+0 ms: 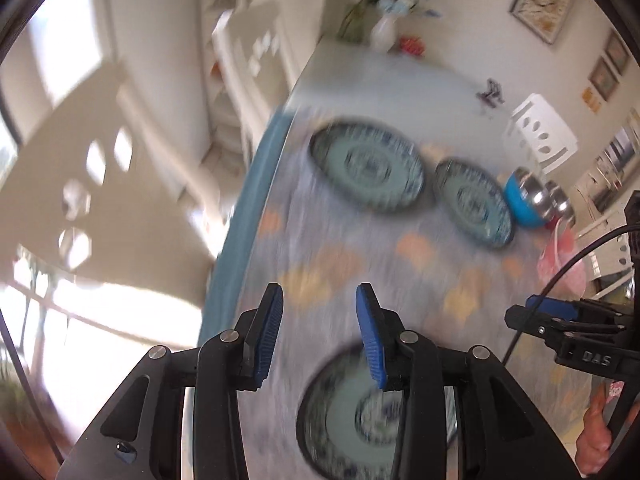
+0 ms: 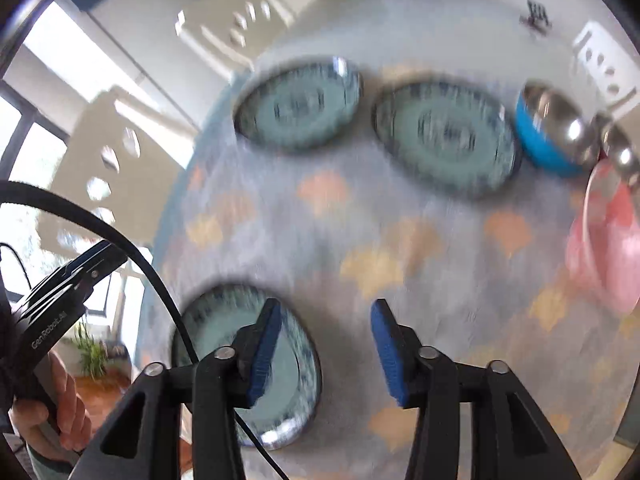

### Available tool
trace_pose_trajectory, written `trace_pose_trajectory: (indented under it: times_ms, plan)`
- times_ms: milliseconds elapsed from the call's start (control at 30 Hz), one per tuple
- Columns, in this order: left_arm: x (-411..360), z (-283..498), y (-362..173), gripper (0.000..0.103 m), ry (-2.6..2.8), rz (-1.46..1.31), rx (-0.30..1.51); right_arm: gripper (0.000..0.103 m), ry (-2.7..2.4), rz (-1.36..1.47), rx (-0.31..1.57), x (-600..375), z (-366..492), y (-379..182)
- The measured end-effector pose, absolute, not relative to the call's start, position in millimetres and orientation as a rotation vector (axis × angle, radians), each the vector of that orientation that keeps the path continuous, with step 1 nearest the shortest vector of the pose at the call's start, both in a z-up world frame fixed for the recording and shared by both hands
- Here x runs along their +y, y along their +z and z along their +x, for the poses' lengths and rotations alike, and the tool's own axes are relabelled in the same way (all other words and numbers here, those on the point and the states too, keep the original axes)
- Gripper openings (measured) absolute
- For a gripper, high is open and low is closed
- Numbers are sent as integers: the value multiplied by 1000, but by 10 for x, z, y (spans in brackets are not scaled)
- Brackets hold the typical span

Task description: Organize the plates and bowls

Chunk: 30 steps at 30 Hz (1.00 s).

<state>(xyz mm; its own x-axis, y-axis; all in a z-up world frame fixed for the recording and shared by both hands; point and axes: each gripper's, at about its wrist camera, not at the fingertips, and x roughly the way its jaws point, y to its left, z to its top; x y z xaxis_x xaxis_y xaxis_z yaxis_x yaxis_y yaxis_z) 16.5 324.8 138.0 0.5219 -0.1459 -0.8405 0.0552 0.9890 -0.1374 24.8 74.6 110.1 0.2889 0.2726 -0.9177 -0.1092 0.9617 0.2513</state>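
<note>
Both views are motion-blurred. Three blue-patterned plates lie on the table. One near plate [image 1: 344, 412] [image 2: 288, 364] sits just below and in front of both grippers. Two far plates [image 2: 298, 106] [image 2: 448, 140] lie side by side; they show in the left wrist view too [image 1: 368, 164] [image 1: 474, 204]. A blue bowl with steel inside [image 2: 548, 132] [image 1: 526, 196], a second steel bowl [image 2: 620, 152] and a pink bowl [image 2: 604, 240] stand at the right. My left gripper [image 1: 319, 306] is open and empty above the table. My right gripper [image 2: 326, 320] is open and empty.
The table has a blue-grey cloth [image 2: 400, 240] with orange shapes. Its left edge [image 1: 244, 216] drops to the floor. White chairs [image 1: 540, 136] stand around. A white vase with flowers [image 1: 384, 32] and a small dark object [image 1: 490, 94] are at the far end.
</note>
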Motion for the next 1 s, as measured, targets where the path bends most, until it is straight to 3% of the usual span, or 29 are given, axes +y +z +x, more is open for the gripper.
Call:
trace_pose_trajectory:
  times_ms: [67,133,200,400,700,1000]
  plan:
    - [3176,432,1528,38,-162,-50,989,72,267,185,1193,735,347,1241]
    - [3071,747,1621,62,-237,21,979,75,270,199,1138,769,485,1367]
    - [2965,1019,1626,76,-271,101,969,75,253,213,1135,817,671,1358]
    - [2957,1836,1397,70,-376,29,1007,75,246,308,1218,889,988,1095]
    - [3102,2622,691,40,-420,-133,1107,65,227,342,1298,1027,1488,531]
    - [3180,2888,371,39,-415,-184,1123,57,239,369,1344,1047,1772,183]
